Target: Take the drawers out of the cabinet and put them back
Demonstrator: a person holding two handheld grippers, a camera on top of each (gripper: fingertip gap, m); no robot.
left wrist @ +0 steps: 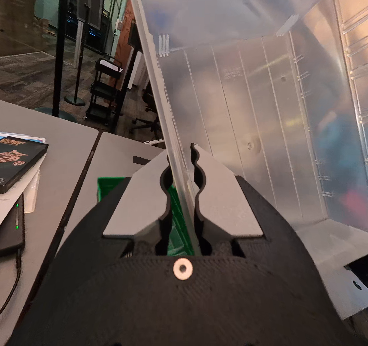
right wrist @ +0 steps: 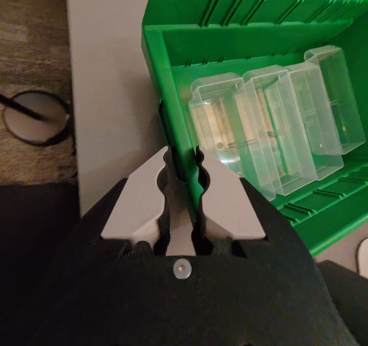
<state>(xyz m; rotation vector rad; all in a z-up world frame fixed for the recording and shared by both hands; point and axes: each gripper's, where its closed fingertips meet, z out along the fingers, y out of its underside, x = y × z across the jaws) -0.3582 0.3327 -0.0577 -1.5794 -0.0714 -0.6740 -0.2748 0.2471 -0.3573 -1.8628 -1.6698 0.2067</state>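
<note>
The green cabinet is the biggest thing here, lying tipped on the pale table so that its open front faces the right gripper's camera, its ribbed shelves running across. Inside the cabinet, near its left wall, three small clear drawers lie side by side and overlap one another. A much larger clear drawer is outside the cabinet, held up above the table and turned on edge, its ribbed bottom facing the camera. The left gripper has its jaws closed narrowly on this drawer's thin side wall, which runs between the fingers from base to tip. The right gripper grips the cabinet's left side wall, one finger outside and one inside, jaws narrow on the green plastic. Left of the large drawer, on the table, lie a dark case on papers and a black box with small green lights.
</note>
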